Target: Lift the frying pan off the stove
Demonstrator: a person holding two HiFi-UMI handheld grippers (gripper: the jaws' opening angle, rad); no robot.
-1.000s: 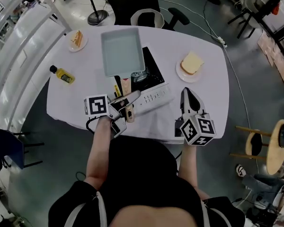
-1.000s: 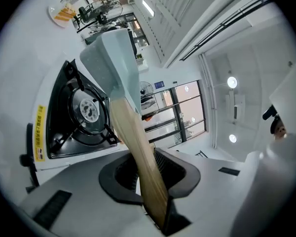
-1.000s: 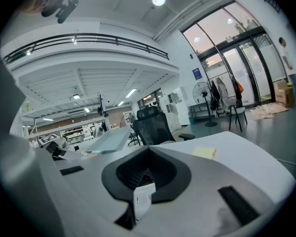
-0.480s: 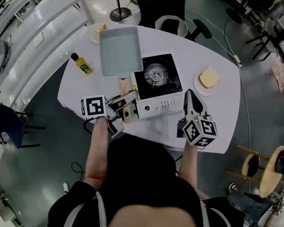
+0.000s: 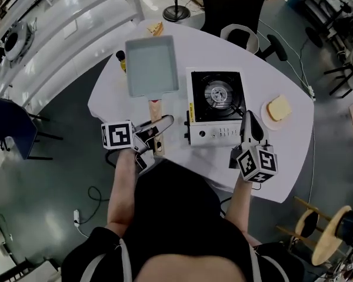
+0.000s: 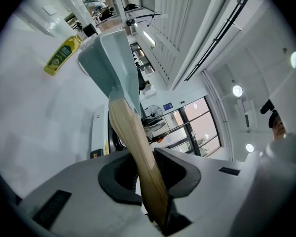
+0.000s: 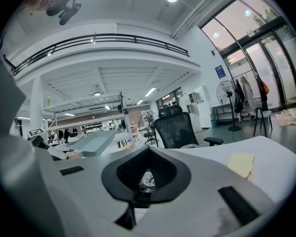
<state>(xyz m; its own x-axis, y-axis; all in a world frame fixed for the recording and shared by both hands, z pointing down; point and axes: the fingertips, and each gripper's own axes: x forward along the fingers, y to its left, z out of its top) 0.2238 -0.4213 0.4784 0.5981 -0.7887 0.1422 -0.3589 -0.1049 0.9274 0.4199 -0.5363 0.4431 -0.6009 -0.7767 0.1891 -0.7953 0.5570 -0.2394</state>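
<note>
The frying pan [image 5: 152, 66] is a grey rectangular pan with a wooden handle [image 5: 156, 111]. It hangs to the left of the stove [image 5: 216, 107], apart from it, over the left part of the white table [image 5: 176, 157]. My left gripper [image 5: 163, 124] is shut on the handle's near end, and in the left gripper view the handle [image 6: 133, 142] runs up between the jaws to the pan [image 6: 111, 63]. My right gripper [image 5: 249, 122] is shut on nothing at the stove's front right corner. The burner [image 5: 216, 94] is bare.
A yellow oil bottle [image 6: 63, 55] stands on the table beyond the pan, half hidden by it in the head view. A plate with bread [image 5: 279, 107] lies right of the stove. A plate with a sandwich [image 5: 156, 27] sits at the far edge. An office chair [image 5: 241, 37] stands behind the table.
The pan, held by my left gripper, has gone from over the stove's burner to the left, clear of the stove. My right gripper stays shut by the stove's front.
</note>
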